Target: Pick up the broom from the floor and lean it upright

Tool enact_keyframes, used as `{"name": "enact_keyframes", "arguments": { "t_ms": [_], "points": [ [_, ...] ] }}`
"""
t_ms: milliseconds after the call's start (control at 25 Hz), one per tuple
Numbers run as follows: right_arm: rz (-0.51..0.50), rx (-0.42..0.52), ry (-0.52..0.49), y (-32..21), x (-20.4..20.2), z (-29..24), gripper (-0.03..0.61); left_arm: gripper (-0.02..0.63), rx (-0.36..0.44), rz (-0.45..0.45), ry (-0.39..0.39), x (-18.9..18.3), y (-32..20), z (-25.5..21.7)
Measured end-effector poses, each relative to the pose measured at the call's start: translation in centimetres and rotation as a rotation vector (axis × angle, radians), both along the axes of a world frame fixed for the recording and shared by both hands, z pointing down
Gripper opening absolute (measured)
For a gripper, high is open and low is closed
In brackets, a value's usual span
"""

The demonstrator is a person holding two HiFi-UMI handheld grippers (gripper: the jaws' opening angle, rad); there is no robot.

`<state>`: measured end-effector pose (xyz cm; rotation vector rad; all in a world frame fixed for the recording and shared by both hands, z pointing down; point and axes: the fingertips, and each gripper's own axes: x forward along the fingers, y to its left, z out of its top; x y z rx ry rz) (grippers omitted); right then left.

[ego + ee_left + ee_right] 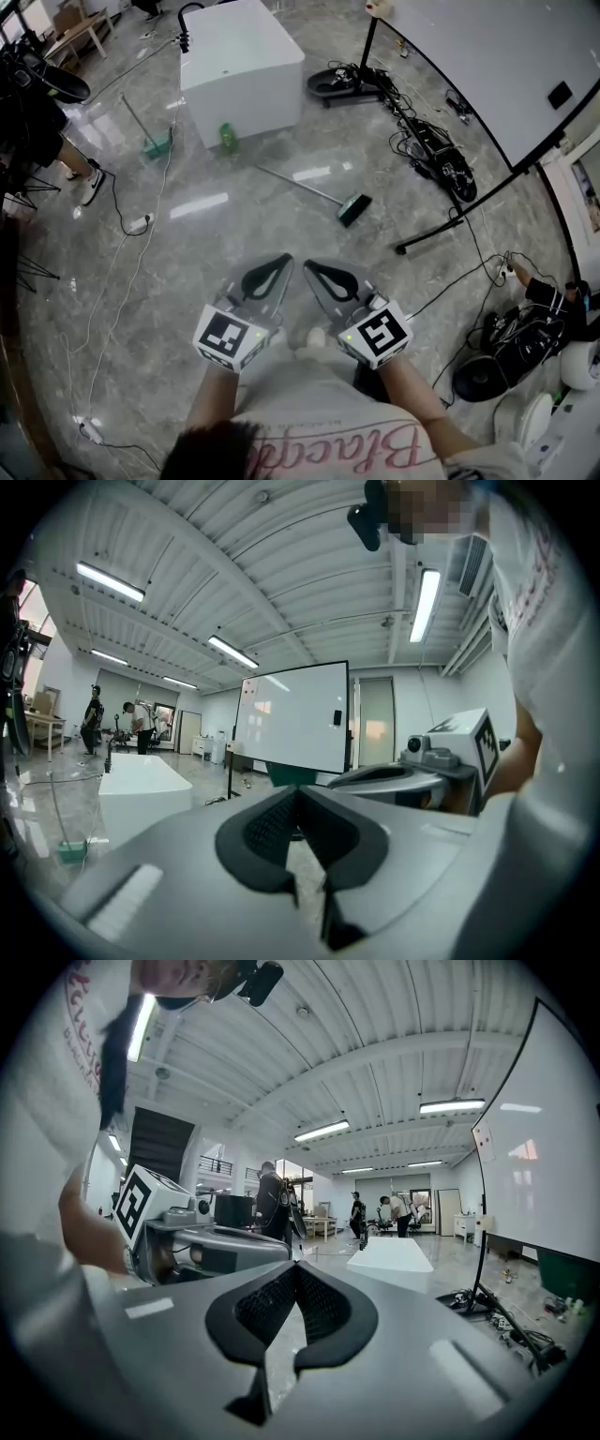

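- Left claw point(283, 261) and right claw point(312, 266) were clenched shut, empty, side by side.
- Broom point(352, 208) lay flat on the grey floor point(169, 281) ahead, well apart from both claws.
- White box point(239, 66) stood beyond the broom.

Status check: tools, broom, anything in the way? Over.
Left tool shut, empty; right tool shut, empty. Broom flat on floor ahead, untouched. Bare floor between; cables off to the right.

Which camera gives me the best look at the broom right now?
Head view: the broom lies whole on the floor, handle and green head visible. Both gripper views look level across the room, and I cannot make it out in either.
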<state>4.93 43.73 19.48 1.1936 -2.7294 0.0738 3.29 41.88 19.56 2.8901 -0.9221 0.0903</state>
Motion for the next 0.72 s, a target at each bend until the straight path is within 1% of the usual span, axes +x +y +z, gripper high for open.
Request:
{"name": "enact_keyframes", "arguments": {
  "t_ms": [200,360,600,720],
  "points": [
    [-0.027,-0.017,0.013,0.4,0.1,0.6,0.002,-0.002,0.004,-0.010,-0.005,0.3,0.2,0.0],
    [-0.049,-0.017,0.000,0.6,0.4,0.4,0.002,-0.002,0.002,-0.024,-0.009,0.7,0.4,0.0],
    [-0.107,-0.021,0.004,1.4,1.0,0.4,0.002,-0.002,0.004,-0.061,-0.014,1.7,0.8,-0.2],
    [-0.123,-0.028,0.001,2.0,1.5,0.6,0.002,-0.002,-0.007,-0.098,0.005,1.9,0.8,-0.1]
  ]
}}
